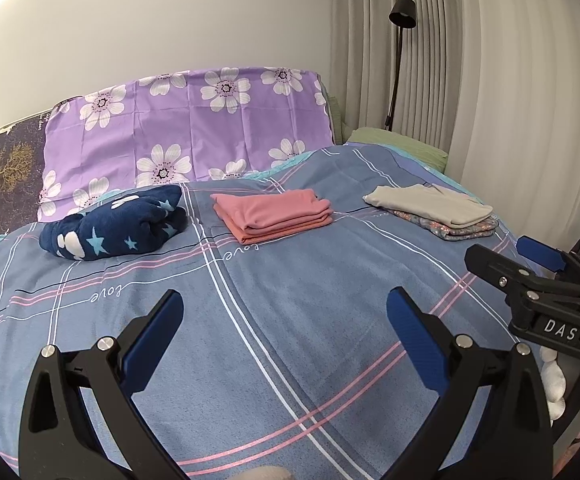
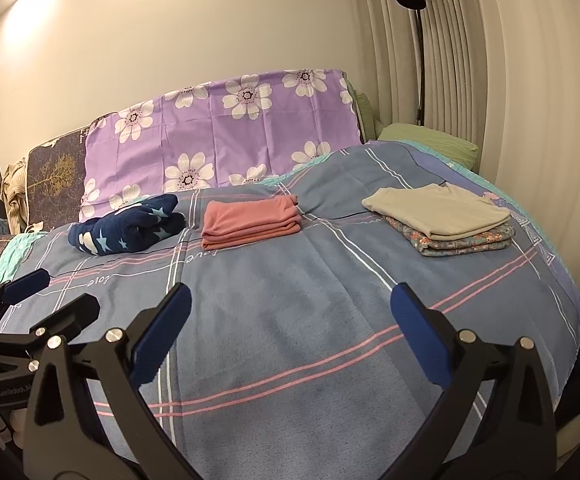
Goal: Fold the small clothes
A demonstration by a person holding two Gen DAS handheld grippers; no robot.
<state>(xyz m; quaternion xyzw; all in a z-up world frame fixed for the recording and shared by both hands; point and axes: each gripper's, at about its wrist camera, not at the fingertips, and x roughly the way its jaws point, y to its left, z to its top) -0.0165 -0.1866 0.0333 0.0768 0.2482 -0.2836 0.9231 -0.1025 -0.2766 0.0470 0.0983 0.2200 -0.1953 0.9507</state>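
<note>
We hold our left claw (image 1: 283, 314) and right claw (image 2: 290, 310) wide apart and empty above the bed (image 2: 290, 300). Ahead lie the folded navy star blanket (image 1: 115, 222), pink garment (image 1: 273, 214), and beige top (image 2: 438, 208) on a floral piece (image 2: 470, 242).

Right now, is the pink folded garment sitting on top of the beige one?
No, the pink folded garment lies alone mid-bed, apart from the beige top, which rests on a floral piece.
</note>
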